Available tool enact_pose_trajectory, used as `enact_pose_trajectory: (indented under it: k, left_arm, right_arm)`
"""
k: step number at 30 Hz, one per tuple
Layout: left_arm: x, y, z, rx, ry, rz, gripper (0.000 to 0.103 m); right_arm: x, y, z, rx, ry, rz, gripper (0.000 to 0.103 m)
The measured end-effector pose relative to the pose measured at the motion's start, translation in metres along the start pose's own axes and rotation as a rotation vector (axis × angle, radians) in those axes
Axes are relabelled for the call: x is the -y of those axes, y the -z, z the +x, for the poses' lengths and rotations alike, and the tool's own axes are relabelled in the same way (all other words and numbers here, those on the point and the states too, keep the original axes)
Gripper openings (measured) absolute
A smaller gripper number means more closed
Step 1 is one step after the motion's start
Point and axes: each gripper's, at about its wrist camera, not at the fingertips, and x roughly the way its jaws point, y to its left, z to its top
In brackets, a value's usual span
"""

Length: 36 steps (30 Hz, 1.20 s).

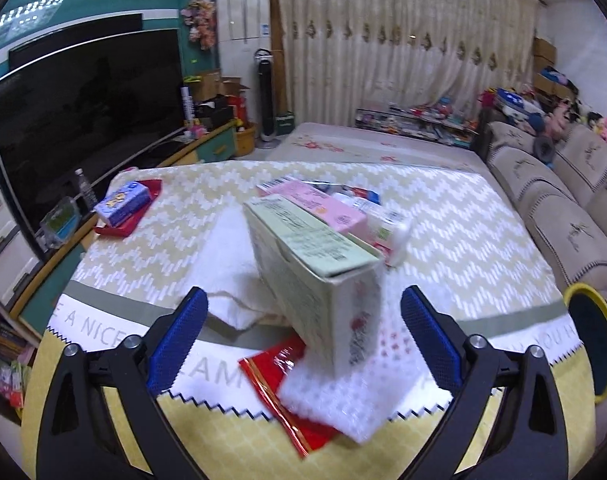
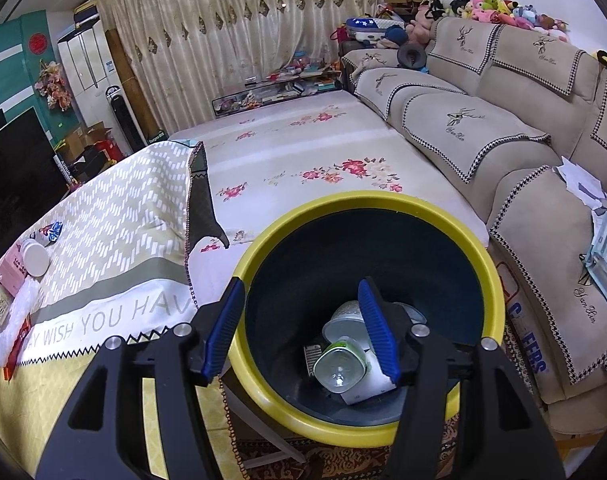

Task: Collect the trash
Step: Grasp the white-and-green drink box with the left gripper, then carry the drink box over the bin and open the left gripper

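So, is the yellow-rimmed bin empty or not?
Not empty. The bin already holds a few containers, including a clear plastic cup, at its bottom.

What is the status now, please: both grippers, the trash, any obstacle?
Left gripper open around green box, pads not touching. Right gripper open, empty, over yellow bin. White towel beside box.

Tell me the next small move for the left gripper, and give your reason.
Probably ease the left gripper forward and close on the pale green box. Its jaws stand open on either side of the box's near end, pads not touching. The right gripper already sits at the yellow-rimmed bin, its jaws straddling the near rim.
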Motion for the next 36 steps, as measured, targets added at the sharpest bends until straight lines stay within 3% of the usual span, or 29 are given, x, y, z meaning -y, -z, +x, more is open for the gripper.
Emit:
enact_pose_trajectory:
  k: [3, 9, 14, 27, 36]
  left_arm:
    - [-0.005, 0.000, 0.009, -0.008, -0.015, -0.006, 0.085]
    - [-0.011, 0.001, 0.012, -0.015, 0.026, -0.024, 0.047]
    - [-0.022, 0.003, -0.005, 0.019, 0.019, -0.025, 0.030]
    - [-0.041, 0.018, -0.061, 0.072, 0.033, 0.017, 0.030]
    - [-0.020, 0.010, -0.112, 0.127, 0.135, 0.069, 0.030]
  right_arm:
    - [0.001, 0.001, 0.002, -0.007, -0.007, 0.002, 0.056]
    - [0.000, 0.000, 0.002, -0.010, -0.014, -0.004, 0.056]
    - [-0.001, 0.000, 0.001, -0.009, -0.021, -0.007, 0.056]
    - [-0.003, 0.001, -0.007, 0.001, -0.039, -0.022, 0.056]
    - [0.004, -0.002, -0.020, 0.021, -0.041, -0.032, 0.056]
